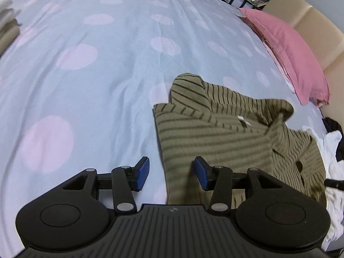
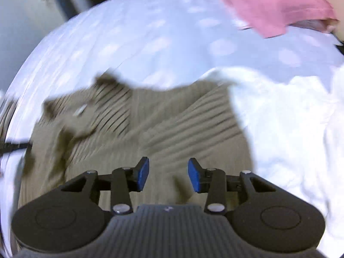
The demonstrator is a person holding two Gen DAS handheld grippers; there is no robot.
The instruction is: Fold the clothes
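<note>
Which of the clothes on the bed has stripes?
The olive-brown shirt has thin dark stripes and lies right under both grippers. The crumpled clothes beside it are plain white, and the folded pile at the far edge shows no stripes.

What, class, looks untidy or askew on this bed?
The striped olive garment is only partly folded: its collar and one sleeve bunch unevenly. Beside it, white clothes lie in a crumpled heap. The pink pillow looks normal.

Olive shirt (image 1: 215, 133) with thin dark stripes at lower right — pale blue bedsheet (image 1: 107, 64) dotted pink (large spots); pink pillow (image 1: 290, 49) upper right — blue gripper pads (image 1: 143, 173).
</note>
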